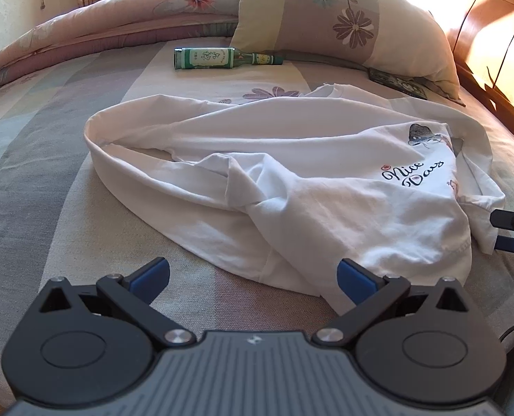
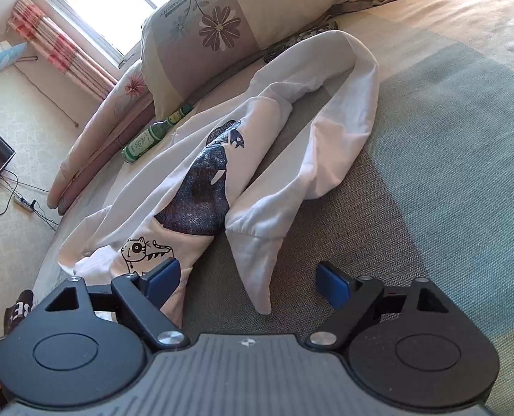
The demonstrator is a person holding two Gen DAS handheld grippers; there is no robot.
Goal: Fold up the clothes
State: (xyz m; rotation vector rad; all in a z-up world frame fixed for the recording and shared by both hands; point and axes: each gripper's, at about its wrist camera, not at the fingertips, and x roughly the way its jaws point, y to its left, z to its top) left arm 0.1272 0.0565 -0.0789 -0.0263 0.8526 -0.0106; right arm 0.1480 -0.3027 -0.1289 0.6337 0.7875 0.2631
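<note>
Green glass bottle (image 1: 222, 58) lies on its side on the bed (image 1: 31, 159) near the floral pillow (image 1: 343, 17), capped, contents can't tell. White T-shirt (image 1: 291, 180) sits crumpled mid-bed, unfolded, twisted into a loop; "Nice Day" script and butterfly print in the left view, dark print and cartoon cat in the right view. Left gripper (image 1: 253, 277) jaws wide apart, holding nothing, just short of the shirt's near edge. Right gripper (image 2: 248, 277) also spread, empty, a sleeve tip between its fingers

Home bedroom, bed (image 1: 66, 145), floral pillow (image 1: 326, 17), curtained window (image 2: 94, 3)
</note>
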